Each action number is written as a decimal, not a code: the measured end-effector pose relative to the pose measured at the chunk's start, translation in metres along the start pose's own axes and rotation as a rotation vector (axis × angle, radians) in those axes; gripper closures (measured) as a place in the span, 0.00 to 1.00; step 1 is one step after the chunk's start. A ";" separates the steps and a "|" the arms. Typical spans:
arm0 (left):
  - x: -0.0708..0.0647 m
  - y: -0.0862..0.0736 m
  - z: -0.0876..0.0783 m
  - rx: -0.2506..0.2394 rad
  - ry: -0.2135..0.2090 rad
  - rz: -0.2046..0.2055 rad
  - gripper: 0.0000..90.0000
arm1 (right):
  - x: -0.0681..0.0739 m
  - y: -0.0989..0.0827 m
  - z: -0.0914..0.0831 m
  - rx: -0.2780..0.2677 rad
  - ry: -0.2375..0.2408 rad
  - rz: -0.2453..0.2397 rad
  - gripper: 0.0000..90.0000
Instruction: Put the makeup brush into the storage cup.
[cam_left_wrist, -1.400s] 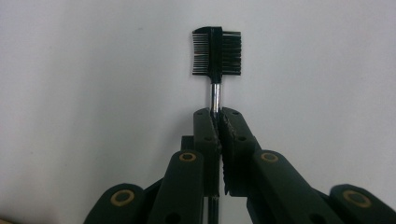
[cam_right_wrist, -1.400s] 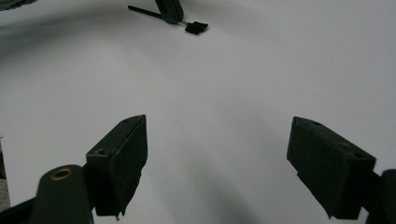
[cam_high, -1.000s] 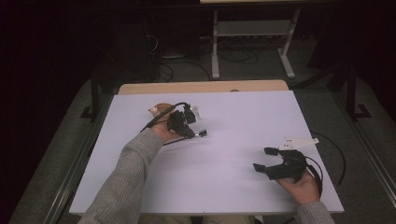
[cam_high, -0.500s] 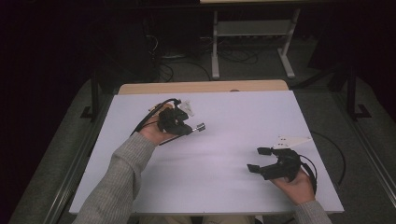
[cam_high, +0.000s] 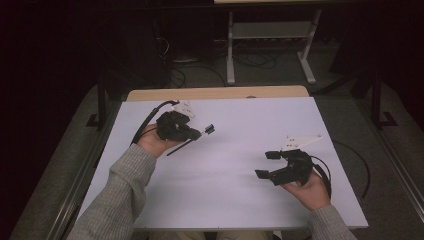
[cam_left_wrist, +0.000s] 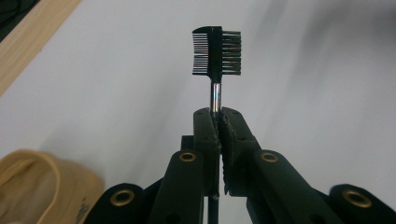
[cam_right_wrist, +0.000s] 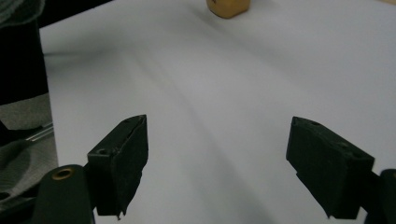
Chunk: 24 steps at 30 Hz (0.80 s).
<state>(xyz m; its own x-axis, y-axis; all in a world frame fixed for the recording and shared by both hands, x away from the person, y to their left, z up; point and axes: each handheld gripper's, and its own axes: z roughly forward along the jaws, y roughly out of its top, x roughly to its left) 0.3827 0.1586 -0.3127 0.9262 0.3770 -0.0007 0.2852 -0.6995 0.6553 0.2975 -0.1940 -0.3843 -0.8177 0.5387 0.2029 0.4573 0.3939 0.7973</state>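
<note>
A small black brow comb and brush (cam_left_wrist: 216, 50) on a thin metal stem sticks out of my left gripper (cam_left_wrist: 218, 115), whose jaws are shut on the stem. From above, the left gripper (cam_high: 196, 134) hovers over the table's far left, the comb head (cam_high: 209, 129) pointing right and the thin handle (cam_high: 178, 146) trailing back under the hand. My right gripper (cam_high: 266, 165) is at the near right, pointing left. In its own view the right gripper (cam_right_wrist: 217, 123) is open wide, with bare tabletop between its jaws.
The white tabletop (cam_high: 240, 190) has a wooden strip (cam_high: 215, 93) along its far edge. A tan object (cam_left_wrist: 42, 186) lies beside the left gripper and appears as the tan object (cam_right_wrist: 227, 7) far ahead of the right one. Metal table legs (cam_high: 270, 40) stand behind.
The left hand has drifted a little left and turned, so the comb now points right. The right gripper has shifted slightly left and forward, still open.
</note>
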 end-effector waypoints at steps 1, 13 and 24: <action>-0.001 0.001 -0.007 -0.044 -0.016 -0.007 0.95 | 0.001 0.008 0.000 -0.008 0.006 -0.011 0.22; -0.014 -0.008 -0.031 -0.236 -0.071 -0.068 0.95 | 0.013 0.042 0.009 -0.043 0.047 -0.042 0.26; -0.039 -0.030 -0.022 -0.338 -0.107 -0.118 0.95 | 0.032 0.054 0.033 -0.032 0.120 -0.068 0.28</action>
<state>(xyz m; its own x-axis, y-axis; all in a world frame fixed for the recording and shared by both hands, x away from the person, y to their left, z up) 0.3325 0.1779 -0.3152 0.9175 0.3648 -0.1583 0.3104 -0.4082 0.8585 0.3073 -0.1311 -0.3530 -0.8831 0.4182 0.2125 0.3898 0.4019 0.8286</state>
